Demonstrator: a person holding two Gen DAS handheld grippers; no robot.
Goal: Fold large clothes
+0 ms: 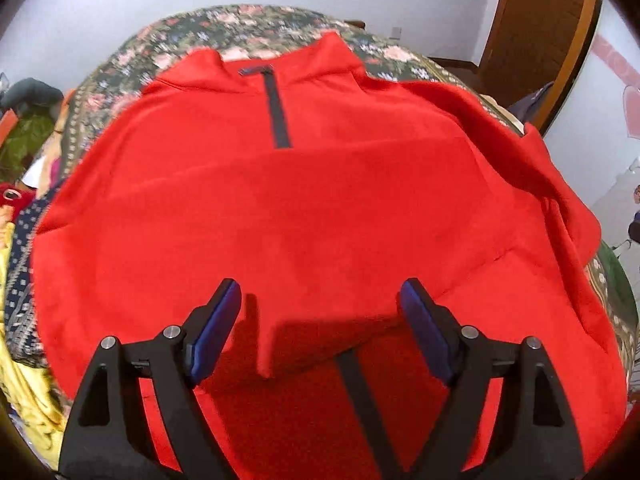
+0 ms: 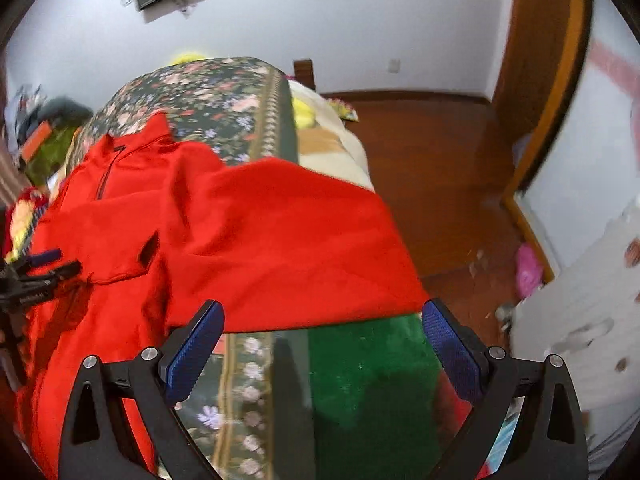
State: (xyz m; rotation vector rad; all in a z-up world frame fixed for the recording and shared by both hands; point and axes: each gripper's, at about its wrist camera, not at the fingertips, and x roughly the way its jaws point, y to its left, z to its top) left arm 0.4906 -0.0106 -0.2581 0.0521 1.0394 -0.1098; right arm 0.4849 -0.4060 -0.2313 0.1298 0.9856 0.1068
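A bright red fleece pullover (image 1: 304, 208) lies spread front-up on a bed covered with a dark floral bedspread (image 1: 248, 26). Its stand-up collar (image 1: 280, 58) points to the far side, and 1 short dark zipper (image 1: 278, 110) runs from the collar down the chest. The cloth is plain red with a soft, fuzzy surface and only shallow wrinkles across the body. In the right wrist view, the right sleeve (image 2: 304, 240) stretches out flat toward the right edge of the bed, its straight lower edge crossing the near part of the picture, and a small dark fold gapes where the sleeve meets the body. The near hem reaches the near edge of the bed.

The left gripper (image 1: 320, 304) hovers above the lower body of the pullover, its 2 blue-padded fingers (image 1: 218, 328) spread wide with nothing between them, casting a shadow on the cloth. The right gripper (image 2: 320, 320) hangs over the lower edge of the right sleeve, jaws likewise wide apart and gripping nothing; below it show the bedspread's flowered border and a green cloth (image 2: 368, 384).

To the left of the bed is a jumble of yellow, green and red items. To the right is a brown wooden floor (image 2: 432, 168), a wooden door frame and a white wall (image 2: 320, 20).
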